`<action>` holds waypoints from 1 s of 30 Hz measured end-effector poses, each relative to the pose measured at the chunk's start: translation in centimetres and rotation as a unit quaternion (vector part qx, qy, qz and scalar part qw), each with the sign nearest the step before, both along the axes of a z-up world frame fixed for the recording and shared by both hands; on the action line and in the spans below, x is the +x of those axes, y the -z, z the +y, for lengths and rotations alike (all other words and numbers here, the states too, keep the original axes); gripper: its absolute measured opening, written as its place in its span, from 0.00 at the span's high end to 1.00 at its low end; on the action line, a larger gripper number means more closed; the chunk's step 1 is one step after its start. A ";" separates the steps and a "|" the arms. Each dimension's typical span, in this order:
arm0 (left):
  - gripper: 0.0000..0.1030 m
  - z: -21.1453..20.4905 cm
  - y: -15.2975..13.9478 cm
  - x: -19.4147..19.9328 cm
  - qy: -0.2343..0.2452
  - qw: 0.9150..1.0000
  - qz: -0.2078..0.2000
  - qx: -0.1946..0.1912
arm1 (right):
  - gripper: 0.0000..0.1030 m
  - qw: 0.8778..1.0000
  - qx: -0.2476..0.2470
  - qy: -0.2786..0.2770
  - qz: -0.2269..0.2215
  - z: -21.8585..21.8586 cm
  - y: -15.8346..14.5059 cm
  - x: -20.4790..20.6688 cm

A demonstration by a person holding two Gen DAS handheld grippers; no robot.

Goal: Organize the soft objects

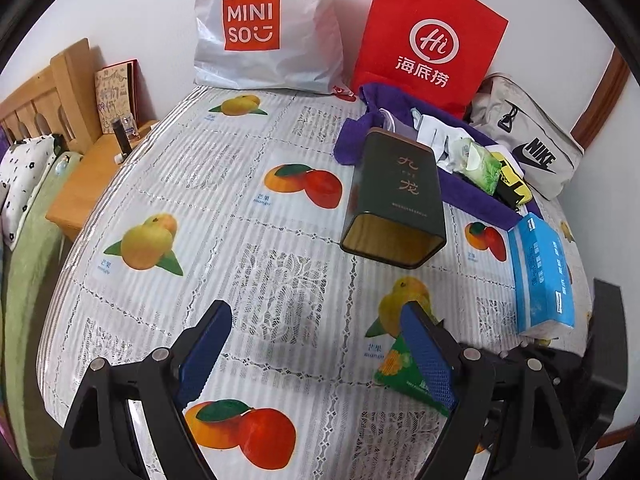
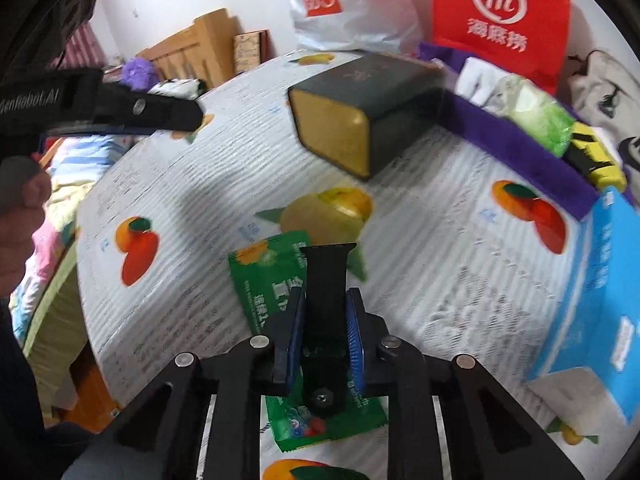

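Here, one green packet (image 2: 276, 280) lies lower centre on fruit-print tablecloth (image 2: 440, 280). Right gripper (image 2: 326, 340) above it, fingers nearly clenched, grasp unclear. Left gripper (image 1: 316, 352) spread wide, empty. One dark tin (image 1: 396, 196), two shopping bags at top.

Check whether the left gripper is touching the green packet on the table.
Apart. The right wrist view shows the left gripper held off to the side of the green packet, with bare tablecloth between them.
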State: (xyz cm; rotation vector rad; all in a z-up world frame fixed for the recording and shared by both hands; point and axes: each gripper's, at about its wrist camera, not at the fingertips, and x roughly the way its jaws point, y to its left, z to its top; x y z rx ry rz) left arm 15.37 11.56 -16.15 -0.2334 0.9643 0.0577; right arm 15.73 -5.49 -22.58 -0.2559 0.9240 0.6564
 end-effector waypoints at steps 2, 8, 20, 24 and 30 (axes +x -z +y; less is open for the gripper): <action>0.17 0.0 0.2 0.0 0.001 1.000 0.000 -0.004 | 0.80 1.000 0.000 0.009 -0.003 -0.4 -0.4 0.1; 0.17 -0.8 0.7 0.2 0.018 1.000 0.006 -0.010 | 0.79 0.999 0.002 0.023 0.026 -1.3 0.3 0.7; 0.17 -1.7 1.6 0.1 0.027 0.999 0.019 -0.006 | 0.80 0.999 0.022 0.041 0.026 -2.5 -0.4 1.3; 0.17 -2.8 2.0 -0.5 0.045 0.998 0.028 -0.018 | 0.80 0.997 0.028 0.067 0.004 -4.5 -2.2 0.7; 0.17 -5.8 2.5 -2.0 0.077 0.996 0.044 -0.017 | 0.80 0.995 0.030 0.098 -0.022 -7.5 -4.0 -1.1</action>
